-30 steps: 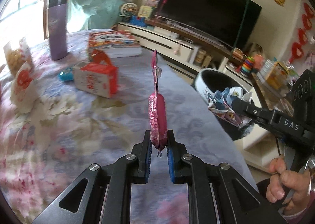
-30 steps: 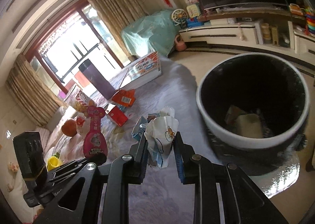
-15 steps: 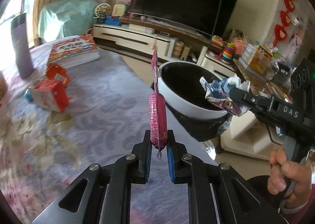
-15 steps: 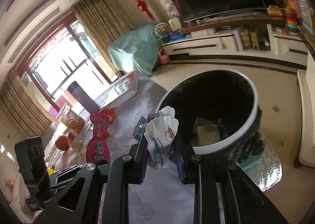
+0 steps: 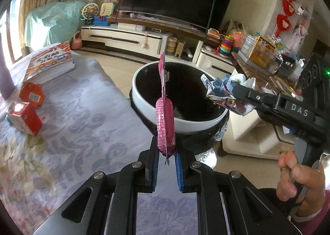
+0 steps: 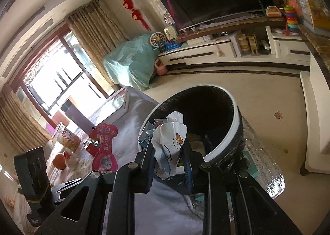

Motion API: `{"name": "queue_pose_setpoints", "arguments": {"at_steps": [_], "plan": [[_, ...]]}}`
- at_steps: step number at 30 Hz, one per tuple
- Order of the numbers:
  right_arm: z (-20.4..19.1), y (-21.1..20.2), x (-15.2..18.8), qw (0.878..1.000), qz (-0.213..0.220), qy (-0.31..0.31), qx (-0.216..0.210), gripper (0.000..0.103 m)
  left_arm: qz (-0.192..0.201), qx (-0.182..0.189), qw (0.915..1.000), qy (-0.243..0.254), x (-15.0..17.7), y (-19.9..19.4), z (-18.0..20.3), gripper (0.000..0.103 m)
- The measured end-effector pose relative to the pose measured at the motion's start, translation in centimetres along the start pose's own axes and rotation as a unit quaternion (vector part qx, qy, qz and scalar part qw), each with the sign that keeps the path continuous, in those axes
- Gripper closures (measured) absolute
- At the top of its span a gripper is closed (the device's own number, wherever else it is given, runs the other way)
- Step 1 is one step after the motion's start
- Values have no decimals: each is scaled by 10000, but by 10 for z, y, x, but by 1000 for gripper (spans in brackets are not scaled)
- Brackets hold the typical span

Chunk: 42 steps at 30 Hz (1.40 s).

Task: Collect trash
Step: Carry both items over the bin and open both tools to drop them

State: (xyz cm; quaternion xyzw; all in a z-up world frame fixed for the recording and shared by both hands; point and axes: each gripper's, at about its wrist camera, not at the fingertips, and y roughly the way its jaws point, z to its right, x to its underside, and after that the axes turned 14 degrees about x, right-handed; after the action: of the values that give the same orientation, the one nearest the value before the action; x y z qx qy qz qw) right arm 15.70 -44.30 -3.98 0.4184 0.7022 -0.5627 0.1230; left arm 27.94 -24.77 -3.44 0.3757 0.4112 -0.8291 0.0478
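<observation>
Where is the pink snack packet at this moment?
In the left wrist view, the pink snack packet stands upright in the centre, clamped in the left hand-held gripper, in front of the black bin beside the cloth-covered table.

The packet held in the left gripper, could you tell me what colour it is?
Pink packet, with small pale print; the left wrist view shows it best.
</observation>
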Motion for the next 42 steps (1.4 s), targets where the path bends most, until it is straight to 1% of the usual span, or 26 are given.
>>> {"name": "queue_pose_setpoints", "arguments": {"at_steps": [8,14,28,42], "plan": [[10,6,-6,10000,0,26,71,79,-100,32,9999,-42,-15,20,1,91],[14,12,-12,9999,-14,7,123,79,-106,11,9999,-34,-27,30,2,91],[17,22,-25,9999,30,-4,167,79,-147,-45,9999,11,-41,49,6,91],[14,38,-33,9995,-75,-92,278,78,-255,-56,9997,-3,-53,65,7,90]]}}
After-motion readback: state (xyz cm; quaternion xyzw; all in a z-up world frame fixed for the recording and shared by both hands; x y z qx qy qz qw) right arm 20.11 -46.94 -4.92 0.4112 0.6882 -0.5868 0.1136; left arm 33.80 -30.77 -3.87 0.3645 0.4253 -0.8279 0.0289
